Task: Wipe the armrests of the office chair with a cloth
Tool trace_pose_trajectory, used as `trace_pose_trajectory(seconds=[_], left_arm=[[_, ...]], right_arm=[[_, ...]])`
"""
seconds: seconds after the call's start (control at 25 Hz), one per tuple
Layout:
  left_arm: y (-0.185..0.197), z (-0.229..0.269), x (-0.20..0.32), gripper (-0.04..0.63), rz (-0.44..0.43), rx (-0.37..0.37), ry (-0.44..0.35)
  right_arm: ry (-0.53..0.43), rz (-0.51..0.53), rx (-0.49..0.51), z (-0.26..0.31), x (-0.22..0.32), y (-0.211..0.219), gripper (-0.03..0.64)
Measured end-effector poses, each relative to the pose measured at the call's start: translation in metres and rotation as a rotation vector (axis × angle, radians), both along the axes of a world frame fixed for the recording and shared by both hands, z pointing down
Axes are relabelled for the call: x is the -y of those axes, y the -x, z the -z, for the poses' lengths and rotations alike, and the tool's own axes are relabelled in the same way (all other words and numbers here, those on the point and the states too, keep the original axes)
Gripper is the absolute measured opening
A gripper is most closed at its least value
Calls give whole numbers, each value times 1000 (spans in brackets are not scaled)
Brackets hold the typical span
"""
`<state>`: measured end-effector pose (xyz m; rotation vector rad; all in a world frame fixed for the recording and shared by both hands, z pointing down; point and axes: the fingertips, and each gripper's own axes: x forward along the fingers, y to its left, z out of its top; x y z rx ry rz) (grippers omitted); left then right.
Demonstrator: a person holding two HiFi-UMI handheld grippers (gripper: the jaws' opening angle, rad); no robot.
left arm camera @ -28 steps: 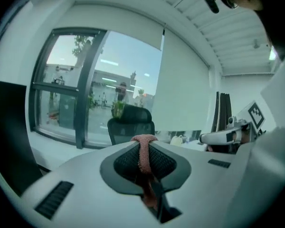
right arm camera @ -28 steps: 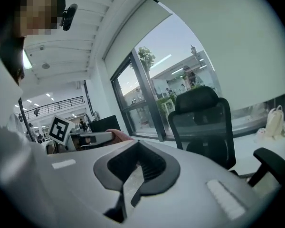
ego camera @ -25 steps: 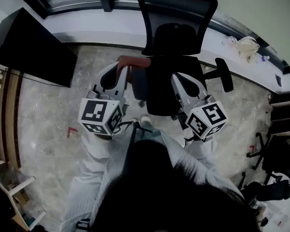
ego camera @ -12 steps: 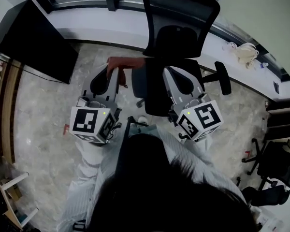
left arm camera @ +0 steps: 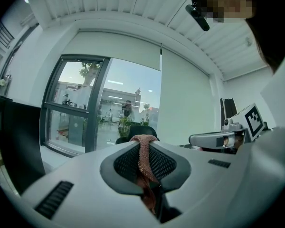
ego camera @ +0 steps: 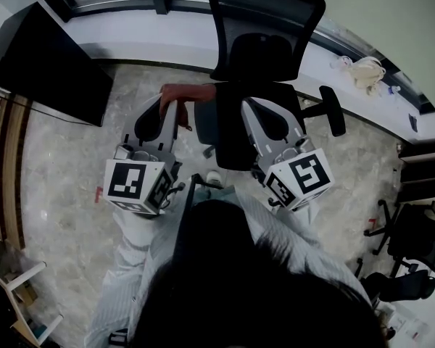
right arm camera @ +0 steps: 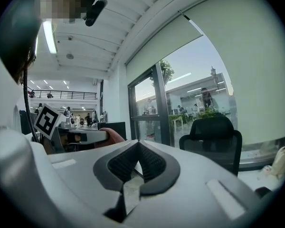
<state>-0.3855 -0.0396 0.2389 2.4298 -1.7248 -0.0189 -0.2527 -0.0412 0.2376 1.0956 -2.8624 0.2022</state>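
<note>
You have one office chair (ego camera: 264,56) in front of you. One armrest (ego camera: 333,111) shows plainly on its right side; the other I cannot make out past the cloth. A second black chair (ego camera: 417,245) stands well off to your right. There is one cloth (ego camera: 192,93), reddish-brown, and you hold two tongs. Your left tongs (ego camera: 174,109) are clamped on the cloth, the pads nearly together with the fabric pinched between them. The cloth drapes over the tips by the chair's left side. Your right tongs (ego camera: 248,107) are closed tip to tip and empty, held over the seat. Whether they touch the chair I cannot tell.
</note>
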Motion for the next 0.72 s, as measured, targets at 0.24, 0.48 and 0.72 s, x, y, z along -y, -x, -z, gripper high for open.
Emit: trace_pose_trajectory(seconds=[0.24,0.48,0.72], left_arm=[[-6,0,2,31,-10,6,4],[-7,-7,6,31,2,11,16],[-2,-7,5,31,16,9,32]], right_arm=[[7,-9,-2,-2,0,-5,0],[18,-16,-1,-7,2,-11,0],[23,-16,-1,-8,2,-9,0]])
